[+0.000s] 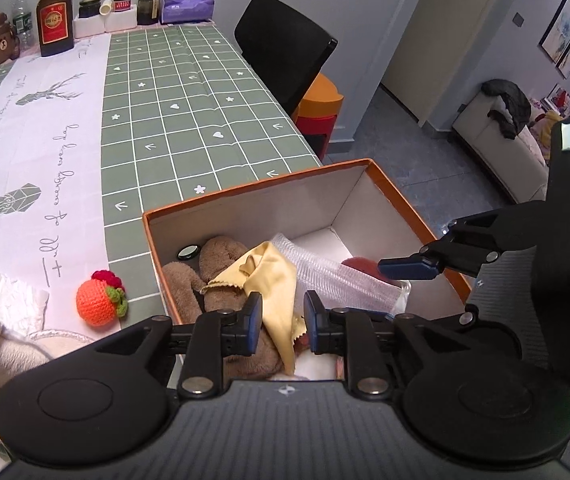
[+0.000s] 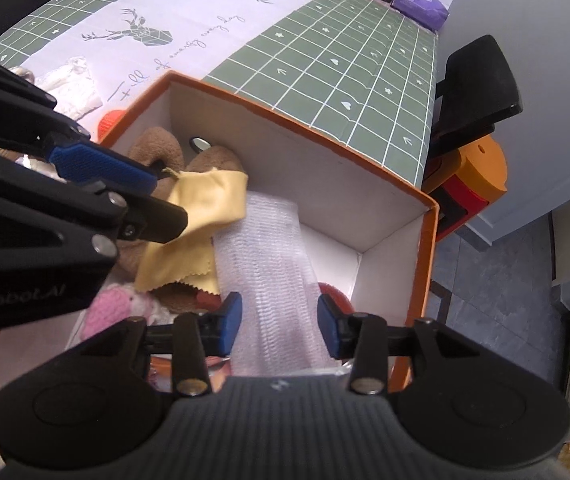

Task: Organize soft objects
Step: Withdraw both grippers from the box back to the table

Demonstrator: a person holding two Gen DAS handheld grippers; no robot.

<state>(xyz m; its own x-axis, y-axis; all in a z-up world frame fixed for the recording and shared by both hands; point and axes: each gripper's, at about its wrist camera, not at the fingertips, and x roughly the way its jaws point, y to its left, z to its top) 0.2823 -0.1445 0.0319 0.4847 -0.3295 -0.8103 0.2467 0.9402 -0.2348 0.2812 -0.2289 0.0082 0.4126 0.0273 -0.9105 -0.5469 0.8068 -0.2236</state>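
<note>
Looking down both cams, I've got both grippers hanging over the orange box: my left gripper has its fingers a little apart with a fold of the yellow cloth lying in the gap, and I can't see the pads pinching it. My right gripper has its fingers wider apart, straddling the bubble wrap just below them without pressing it. Past the left fingertips the cloth drapes over the brown plush in the box, while the crochet orange sits outside on the table, off to the left.
</note>
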